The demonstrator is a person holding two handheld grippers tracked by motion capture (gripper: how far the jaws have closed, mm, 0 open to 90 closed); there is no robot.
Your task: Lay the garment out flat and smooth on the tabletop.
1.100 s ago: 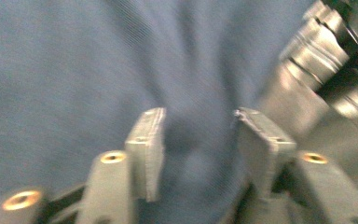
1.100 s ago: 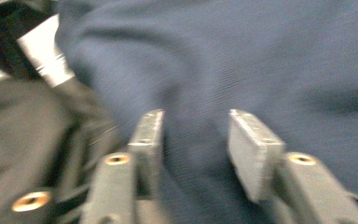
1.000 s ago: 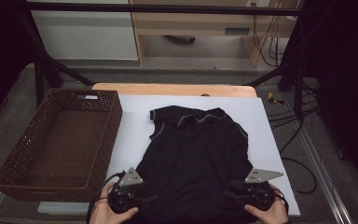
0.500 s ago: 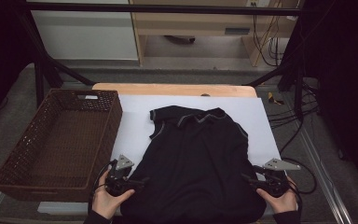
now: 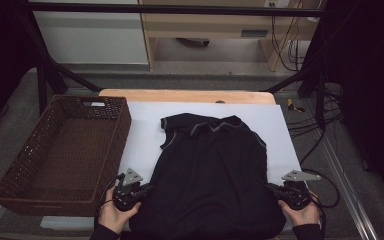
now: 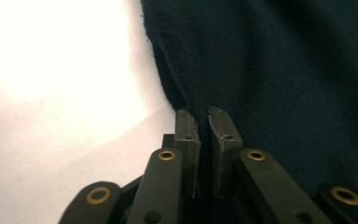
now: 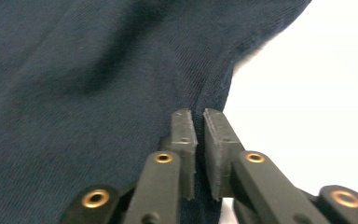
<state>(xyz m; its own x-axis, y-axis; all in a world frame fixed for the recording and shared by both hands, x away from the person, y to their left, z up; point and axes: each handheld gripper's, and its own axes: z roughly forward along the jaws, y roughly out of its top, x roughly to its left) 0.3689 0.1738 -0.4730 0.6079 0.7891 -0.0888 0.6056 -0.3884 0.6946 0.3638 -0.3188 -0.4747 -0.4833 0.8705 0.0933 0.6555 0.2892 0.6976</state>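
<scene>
Black knit shirt (image 5: 212,175) lies flat on white sheet (image 5: 145,127), right of brown woven basket (image 5: 60,155). Left gripper (image 6: 203,122) & right gripper (image 7: 199,122) have just closed, each pinching the shirt's near side edges. Lift both evenly, keep fabric taut, so no bunching when folding away from basket-side hem.

Black tongs (image 5: 148,188) with brass rivets, grey three-cornered plates, seemingly dark sleeves (image 5: 104,232).
</scene>
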